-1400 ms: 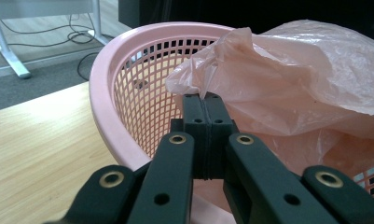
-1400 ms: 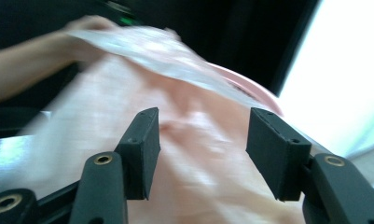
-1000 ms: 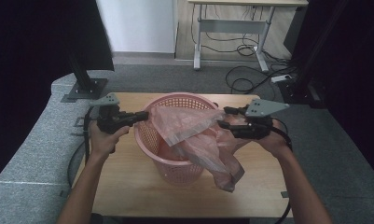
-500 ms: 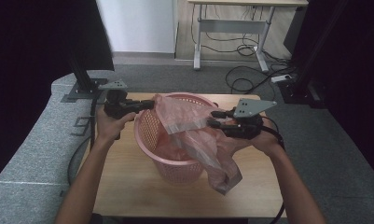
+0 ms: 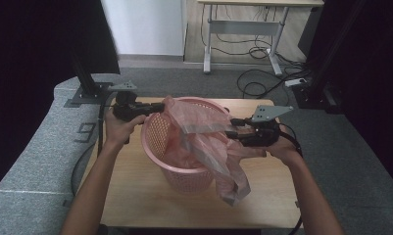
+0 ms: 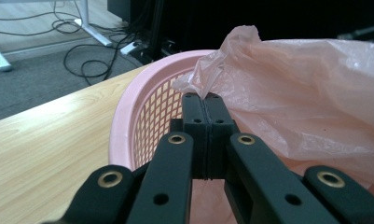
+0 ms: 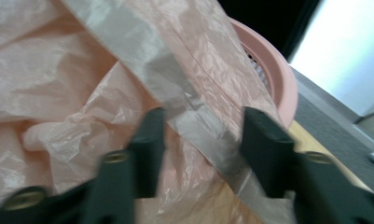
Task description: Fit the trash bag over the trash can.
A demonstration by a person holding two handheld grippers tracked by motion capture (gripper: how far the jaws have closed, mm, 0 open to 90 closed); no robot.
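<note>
Lining the basket [image 5: 157,133] with the bag [image 5: 204,142], and by the look of it about halfway there. Done so far: bag dropped partly inside the basket, one edge pulled up to the basket's left rim and pinched there by the left gripper [image 5: 160,107], shut tight on the thin plastic [image 6: 306,93] just above the rim [image 6: 142,107], with no gap between the pads [image 6: 195,114]. Left to do, as a judgement: catching the opposite edge, drawing it across to the basket's right rim, then folding the mouth down over the rim all round. At present draped loosely over the basket's near right side, with a long tail hanging down outside the wall towards the table [image 5: 135,196].

Right gripper [image 5: 233,129] just off the basket's right rim, held level and pointing inward; jaws apart, having just been closing, with a flat band of the bag [image 7: 58,70] running between them [image 7: 201,126] but not visibly squeezed.

Hard to make out: blurred jaws in the right gripper view, so impossible to say whether either pad touches the plastic. Hidden under the crumpled plastic: the bottom of the basket and most of its far rim [image 7: 280,79]. Unclear too where the bag's mouth actually lies among the folds.
</note>
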